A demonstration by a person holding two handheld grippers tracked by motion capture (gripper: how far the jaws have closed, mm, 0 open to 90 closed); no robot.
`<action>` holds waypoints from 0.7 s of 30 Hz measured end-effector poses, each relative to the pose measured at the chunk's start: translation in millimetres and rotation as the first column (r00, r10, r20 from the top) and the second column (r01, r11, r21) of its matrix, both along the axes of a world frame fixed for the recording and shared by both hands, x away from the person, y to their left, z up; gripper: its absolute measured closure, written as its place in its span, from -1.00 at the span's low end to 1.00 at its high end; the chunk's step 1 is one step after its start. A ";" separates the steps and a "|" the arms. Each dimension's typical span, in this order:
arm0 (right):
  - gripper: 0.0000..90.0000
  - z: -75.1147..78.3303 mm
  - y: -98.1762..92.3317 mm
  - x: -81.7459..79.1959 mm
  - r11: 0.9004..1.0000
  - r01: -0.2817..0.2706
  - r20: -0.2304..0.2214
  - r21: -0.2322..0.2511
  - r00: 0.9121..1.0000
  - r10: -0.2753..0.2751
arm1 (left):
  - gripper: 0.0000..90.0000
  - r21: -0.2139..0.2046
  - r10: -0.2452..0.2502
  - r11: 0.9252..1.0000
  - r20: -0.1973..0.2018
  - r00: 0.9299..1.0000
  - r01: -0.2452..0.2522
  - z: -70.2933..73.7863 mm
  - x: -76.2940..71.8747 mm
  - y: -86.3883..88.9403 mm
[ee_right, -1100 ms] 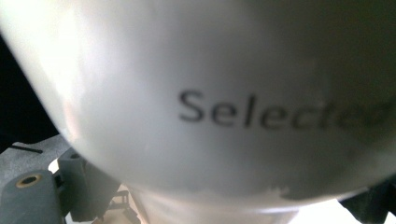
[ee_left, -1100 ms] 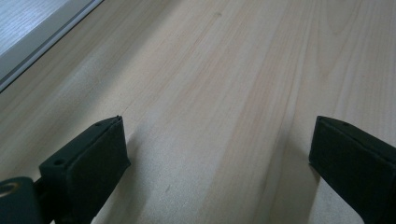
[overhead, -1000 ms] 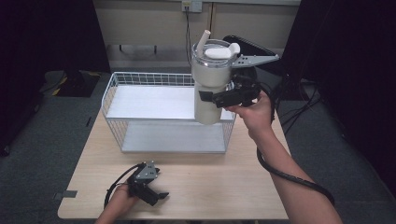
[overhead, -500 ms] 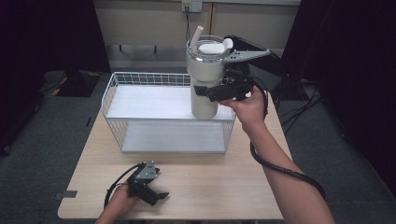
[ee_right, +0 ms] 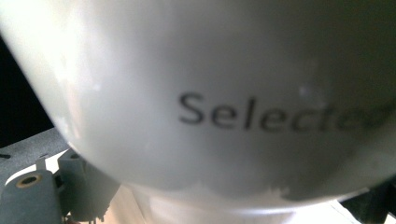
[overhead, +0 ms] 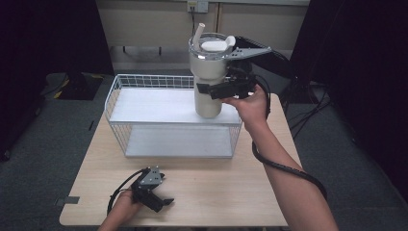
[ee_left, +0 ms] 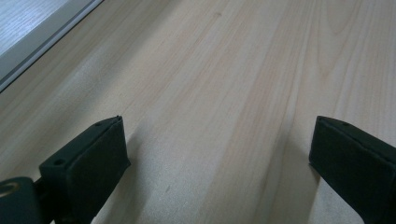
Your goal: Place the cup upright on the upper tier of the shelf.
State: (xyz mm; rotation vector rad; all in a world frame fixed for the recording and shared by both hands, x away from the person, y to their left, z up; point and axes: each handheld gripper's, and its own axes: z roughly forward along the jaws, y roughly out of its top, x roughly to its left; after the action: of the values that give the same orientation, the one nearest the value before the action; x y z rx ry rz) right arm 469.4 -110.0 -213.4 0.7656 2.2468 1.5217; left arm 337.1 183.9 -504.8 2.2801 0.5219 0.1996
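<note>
Two grippers: one per hand, one idle and one loaded.
Left gripper (overhead: 153, 193): lower left of the high view, resting on the counter (overhead: 231, 192); its fingers (ee_left: 88, 158) are spread wide with nothing but bare wood between them.
Wire basket (overhead: 144, 82): centre of the high view, white, sitting on the counter's far half; nothing lies on its floor.
Tumbler (overhead: 210, 82): upper centre of the high view, a cream cup with a clear lid and a straw, upright and held in the air above the basket's right end, its base near rim height.
Right gripper (overhead: 226, 89): just right of the tumbler, clenched on the cup's body; in the right gripper view the cup's wall (ee_right: 210, 93) with the printed word "Selected" sits close against the camera.
Done so far, as I judge: the tumbler is grasped and off the counter.
Left to do, as I judge: whether the cup is going into the basket or coming out cannot be told; either way it is not yet set down and released.
</note>
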 end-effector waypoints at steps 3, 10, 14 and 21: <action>-0.79 -0.7 0.9 2.8 1.000 0.009 -0.002 0.004 1.000 -0.009 | -0.92 0.000 0.000 1.000 -0.001 1.000 0.000 0.1 0.0 0.0; -0.79 -2.3 1.9 7.8 1.000 0.022 0.000 0.006 1.000 -0.022 | -0.92 0.001 -0.001 1.000 -0.001 1.000 0.001 0.1 0.0 0.1; -0.79 -3.4 3.6 10.7 1.000 0.029 0.002 0.002 1.000 -0.029 | -0.92 0.001 0.000 1.000 -0.001 1.000 0.000 0.1 0.0 0.1; -0.79 -3.9 8.9 16.1 0.999 0.035 0.002 0.001 0.999 -0.035 | -0.92 0.000 0.000 1.000 0.000 1.000 0.000 0.0 0.0 0.0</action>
State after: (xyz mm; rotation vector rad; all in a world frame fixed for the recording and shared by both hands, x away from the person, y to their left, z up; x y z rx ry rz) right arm 485.5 -101.1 -217.3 0.7994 2.2199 1.5073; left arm 337.1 183.9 -504.9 2.2797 0.5224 0.1994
